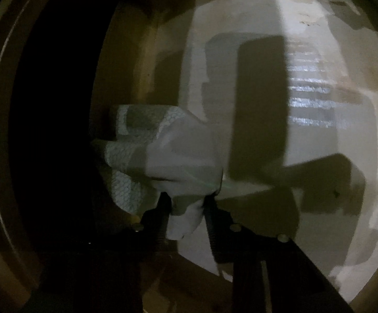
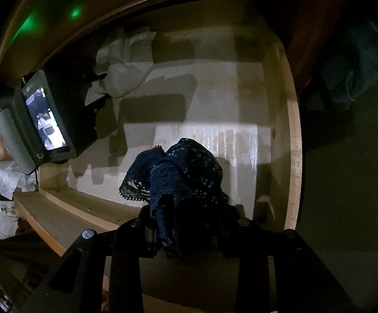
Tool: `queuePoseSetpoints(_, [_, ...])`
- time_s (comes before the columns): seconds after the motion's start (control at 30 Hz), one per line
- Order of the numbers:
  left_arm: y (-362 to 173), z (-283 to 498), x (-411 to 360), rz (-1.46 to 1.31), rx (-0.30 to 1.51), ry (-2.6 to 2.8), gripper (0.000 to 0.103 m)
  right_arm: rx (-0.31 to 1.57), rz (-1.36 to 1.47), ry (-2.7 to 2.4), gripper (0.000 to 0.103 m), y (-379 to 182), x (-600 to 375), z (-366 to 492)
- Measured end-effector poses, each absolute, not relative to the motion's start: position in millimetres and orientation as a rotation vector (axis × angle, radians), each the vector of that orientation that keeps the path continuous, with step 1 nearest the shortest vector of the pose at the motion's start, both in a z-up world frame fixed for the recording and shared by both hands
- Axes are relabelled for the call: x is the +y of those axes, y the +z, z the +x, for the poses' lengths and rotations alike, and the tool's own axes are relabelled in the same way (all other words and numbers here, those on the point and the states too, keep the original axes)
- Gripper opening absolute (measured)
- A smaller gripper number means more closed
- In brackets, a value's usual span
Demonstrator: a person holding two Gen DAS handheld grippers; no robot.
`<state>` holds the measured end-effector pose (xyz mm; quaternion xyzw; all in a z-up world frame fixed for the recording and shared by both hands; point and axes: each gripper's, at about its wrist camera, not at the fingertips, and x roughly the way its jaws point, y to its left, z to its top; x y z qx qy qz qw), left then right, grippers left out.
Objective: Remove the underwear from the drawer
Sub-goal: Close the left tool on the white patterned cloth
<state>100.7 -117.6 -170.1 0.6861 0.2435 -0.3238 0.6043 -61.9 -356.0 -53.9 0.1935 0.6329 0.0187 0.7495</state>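
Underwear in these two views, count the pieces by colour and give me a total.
Pale white-grey fabric underwear with mesh panels, clamped in the left gripper: 1
Dark navy lace underwear, clamped in the right gripper: 1
Total: 2

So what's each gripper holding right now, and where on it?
Left gripper: white underwear, pinched at its near edge. Right gripper: navy lace underwear, bunched lower part.

Dark teal cloth (image 2: 355, 67) outside, right; white crumpled paper (image 2: 9, 180) lower left.
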Motion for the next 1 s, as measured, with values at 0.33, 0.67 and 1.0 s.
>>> queuePoseSetpoints(0.33, [-144,100,-118,1.477,0.807,-0.824,0.011,1.379,0.433,0.048,0.035,-54,-357,-63])
queuePoseSetpoints(0.67, [-112,94,-100,1.265,1.120,-0.918,0.011,1.375,0.422,0.043,0.034,-53,-357,-63])
queuePoseSetpoints(1.0, [-81,99,-84,0.969,1.247,-0.833,0.048,1.387,0.411,0.038,0.033,-57,-352,-59])
